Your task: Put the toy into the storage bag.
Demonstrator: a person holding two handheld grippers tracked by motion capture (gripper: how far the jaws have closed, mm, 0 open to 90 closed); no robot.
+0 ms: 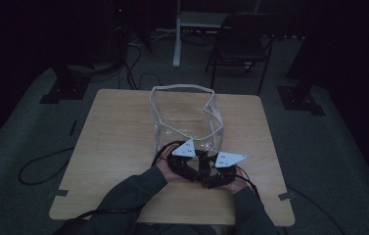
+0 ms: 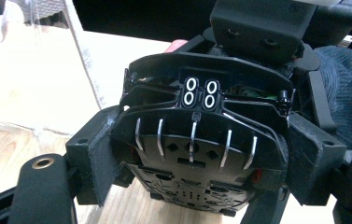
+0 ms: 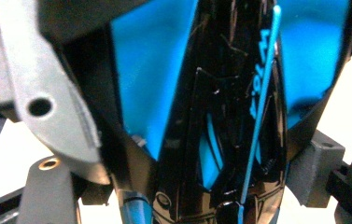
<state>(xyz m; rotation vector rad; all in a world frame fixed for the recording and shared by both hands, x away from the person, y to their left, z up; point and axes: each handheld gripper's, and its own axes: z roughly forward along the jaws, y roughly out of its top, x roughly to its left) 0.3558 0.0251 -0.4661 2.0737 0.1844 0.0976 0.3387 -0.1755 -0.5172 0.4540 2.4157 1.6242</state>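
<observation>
A glossy black plastic device (image 1: 199, 167) with ribbed shells is held just above the table's front middle, between both grippers. In the left gripper view I see its ribbed face (image 2: 197, 140) with white slits and small white rings, and my left gripper (image 2: 201, 163) is shut on its sides. In the right gripper view the device (image 3: 225, 116) shows blue reflections, and my right gripper (image 3: 206, 186) holds it across a wide part. From above, the left gripper (image 1: 193, 163) and the right gripper (image 1: 207, 174) face each other, almost touching.
A clear plastic bin (image 1: 182, 88) with a white rim stands on the wooden table (image 1: 113, 147) just beyond the grippers. A dark chair (image 1: 243, 44) and a desk leg stand behind the table. Cables (image 1: 40, 169) lie on the floor at the left.
</observation>
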